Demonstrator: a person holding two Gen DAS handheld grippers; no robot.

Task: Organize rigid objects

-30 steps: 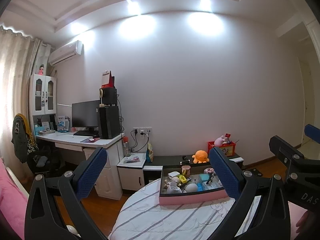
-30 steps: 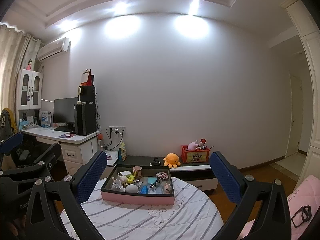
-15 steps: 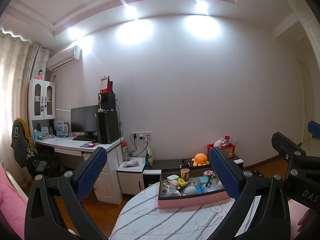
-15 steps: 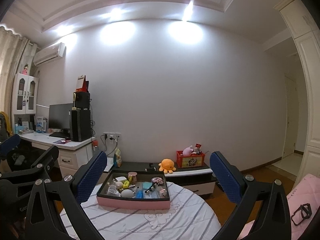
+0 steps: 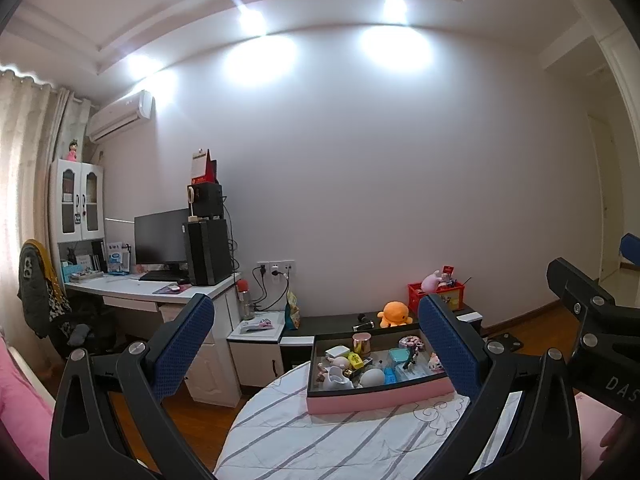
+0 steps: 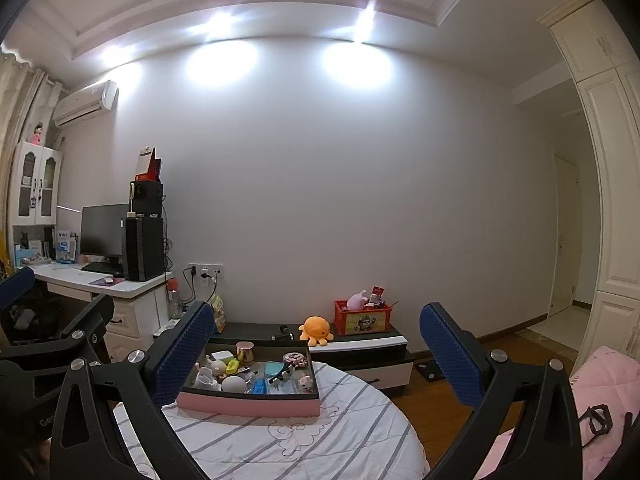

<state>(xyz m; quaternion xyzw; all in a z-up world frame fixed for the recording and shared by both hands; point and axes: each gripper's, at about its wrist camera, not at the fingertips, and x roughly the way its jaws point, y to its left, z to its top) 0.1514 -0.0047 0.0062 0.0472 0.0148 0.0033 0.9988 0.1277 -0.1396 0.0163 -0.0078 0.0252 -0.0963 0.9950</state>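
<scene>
A pink box (image 5: pixel 376 396) with a dark inside holds several small rigid items: a white jug, a grey egg shape, a copper cup (image 5: pixel 361 343), a teal tub. It stands on a round table with a striped cloth (image 5: pixel 320 440). My left gripper (image 5: pixel 316 344) is open and empty, held well back from the box. My right gripper (image 6: pixel 316 344) is open and empty too, equally far from the box (image 6: pixel 248 402), and its arm shows at the right edge of the left wrist view.
A low black and white cabinet (image 6: pixel 360 346) behind the table bears an orange plush octopus (image 6: pixel 316 330) and a red crate (image 6: pixel 362 318). A white desk (image 5: pixel 160 292) with monitor and speaker stands at left. Pink bedding (image 6: pixel 600 384) lies at right.
Both cameras have tilted upward a little, so the table and box sit lower in view. The box looks slightly nearer. Both grippers stay open.
</scene>
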